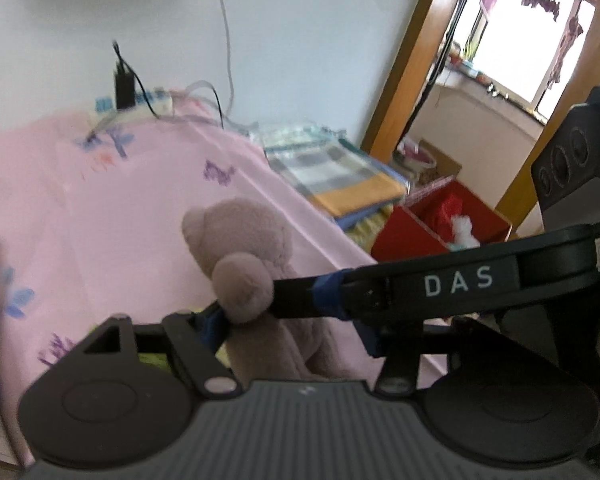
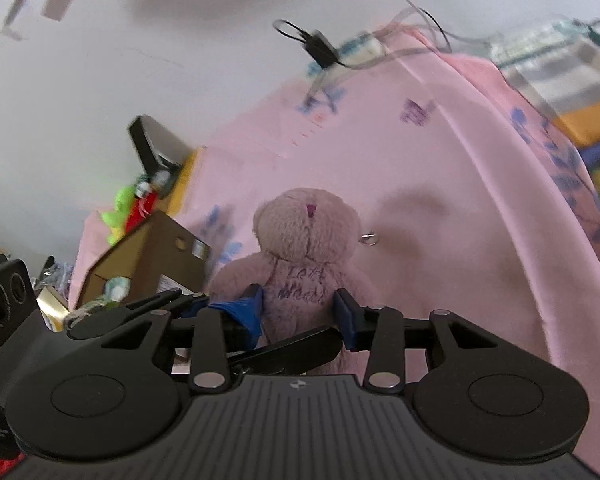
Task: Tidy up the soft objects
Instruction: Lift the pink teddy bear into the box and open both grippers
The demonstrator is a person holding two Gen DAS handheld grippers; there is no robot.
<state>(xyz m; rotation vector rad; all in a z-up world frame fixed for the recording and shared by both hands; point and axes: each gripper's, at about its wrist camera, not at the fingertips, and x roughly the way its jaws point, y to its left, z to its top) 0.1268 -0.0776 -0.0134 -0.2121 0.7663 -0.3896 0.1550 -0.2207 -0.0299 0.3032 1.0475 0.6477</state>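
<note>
A: Where is the teddy bear (image 2: 306, 256)?

B: Dead centre of the right wrist view, upright over the pink sheet (image 2: 440, 200), its head towards the top of the frame. Its long axis runs up the picture, straight ahead of the right gripper (image 2: 298, 312).

A: And that gripper?

B: About half closed, blue pads pressed against both sides of the torso, so it is gripping the bear.

A: The left one?

B: In the left wrist view the left gripper (image 1: 236, 316) sits at lower centre, its left pad touching the bear's paw. The other finger is hidden, so I cannot tell whether it grips.

A: Destination?

B: Probably the red box (image 1: 440, 228), middle right.
</note>
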